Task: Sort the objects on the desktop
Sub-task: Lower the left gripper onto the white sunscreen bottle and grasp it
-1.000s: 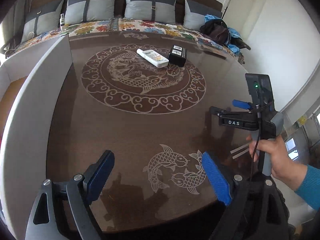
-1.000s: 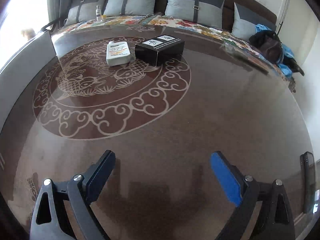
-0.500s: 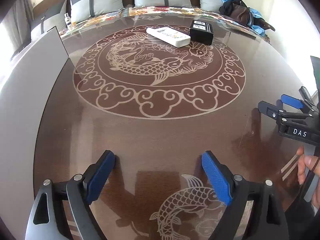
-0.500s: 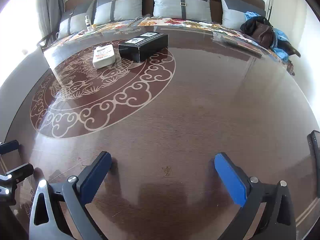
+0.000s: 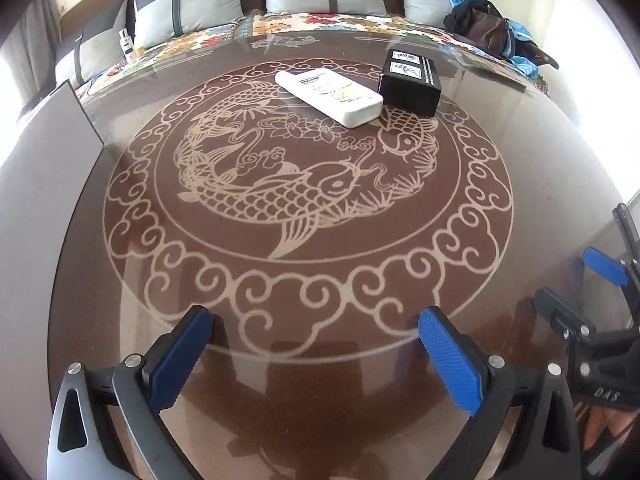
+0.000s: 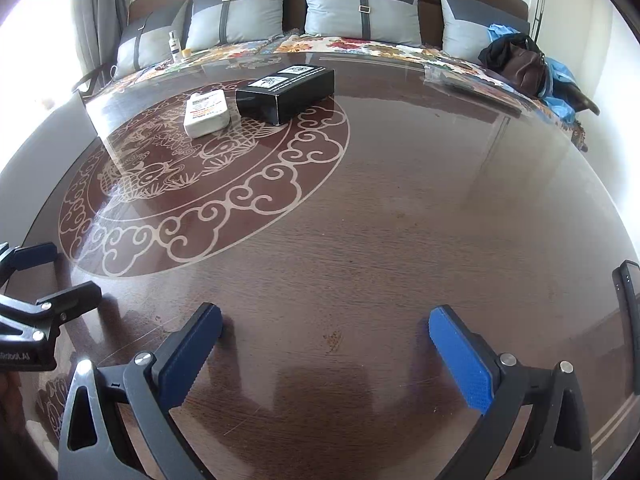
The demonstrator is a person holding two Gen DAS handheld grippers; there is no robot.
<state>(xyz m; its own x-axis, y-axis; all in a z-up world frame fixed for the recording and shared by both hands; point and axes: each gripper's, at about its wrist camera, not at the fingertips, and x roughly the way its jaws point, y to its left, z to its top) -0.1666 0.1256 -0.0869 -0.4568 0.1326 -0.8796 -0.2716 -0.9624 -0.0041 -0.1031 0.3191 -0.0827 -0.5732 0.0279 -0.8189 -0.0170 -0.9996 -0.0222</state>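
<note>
My left hand-held gripper [image 5: 312,354] hovers over the worktop [image 5: 520,184], jaws opening, nothing between them. My right hand-held gripper [image 6: 326,354] stands fully spread, empty. White bottle [image 5: 330,97] lies flat on the far fish pattern, just beside the black box [image 5: 411,81].

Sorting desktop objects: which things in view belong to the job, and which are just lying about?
Job:
white flat rectangular plastic bottle
black rectangular cardboard box

Lying about:
brown leather bag on the sofa
small white bottle by the grey cushions
</note>
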